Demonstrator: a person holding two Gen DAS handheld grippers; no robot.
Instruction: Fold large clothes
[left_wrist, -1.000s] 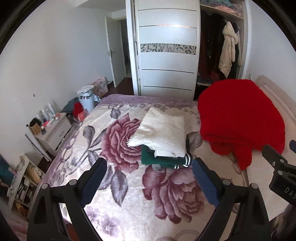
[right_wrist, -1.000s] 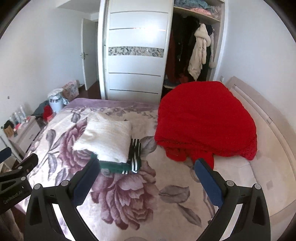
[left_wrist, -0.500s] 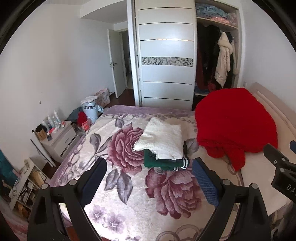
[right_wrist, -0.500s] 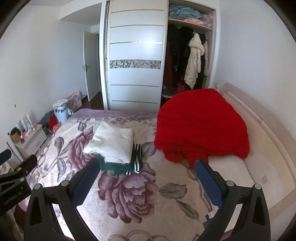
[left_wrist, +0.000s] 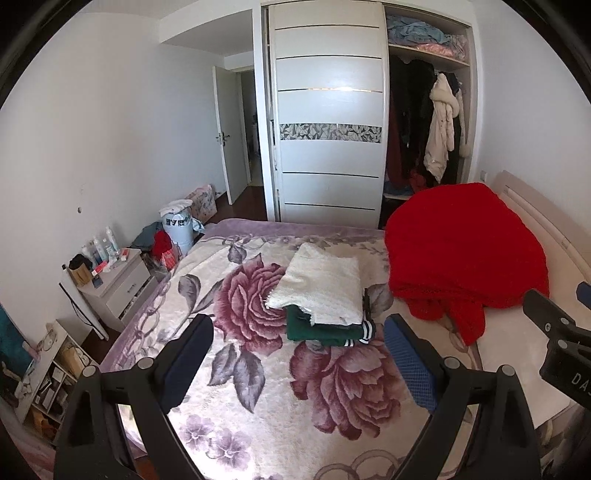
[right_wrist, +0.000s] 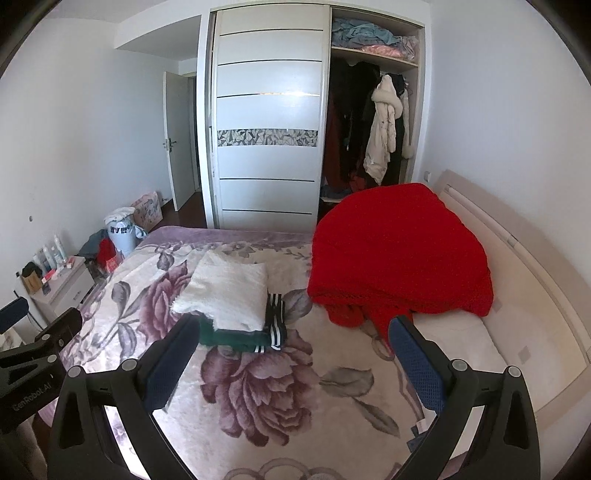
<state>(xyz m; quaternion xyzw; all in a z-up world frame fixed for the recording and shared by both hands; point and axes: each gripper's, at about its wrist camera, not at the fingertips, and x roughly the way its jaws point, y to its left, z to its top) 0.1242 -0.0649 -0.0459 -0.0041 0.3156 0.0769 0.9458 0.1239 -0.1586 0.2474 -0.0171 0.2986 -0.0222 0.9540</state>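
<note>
A folded white fluffy garment (left_wrist: 320, 287) (right_wrist: 226, 291) lies on top of a folded green garment with striped cuffs (left_wrist: 325, 331) (right_wrist: 240, 336), stacked mid-bed on the rose-patterned blanket (left_wrist: 332, 387) (right_wrist: 258, 387). A big red knitted garment (left_wrist: 461, 254) (right_wrist: 399, 254) lies heaped at the right by the headboard. My left gripper (left_wrist: 297, 356) is open and empty, held above the near part of the bed, short of the stack. My right gripper (right_wrist: 291, 354) is open and empty, likewise above the near bed.
A white wardrobe (left_wrist: 328, 147) with an open side of hanging clothes stands beyond the bed. A nightstand (left_wrist: 114, 280) with bottles and a laundry bag (left_wrist: 177, 225) stand left. The headboard (right_wrist: 517, 266) runs along the right. The right gripper's body shows at the left view's edge (left_wrist: 561, 339).
Both grippers have pulled back and risen away from the bed; the stack and red garment look smaller and lower in view. The clothes have not moved. Both stay open.
</note>
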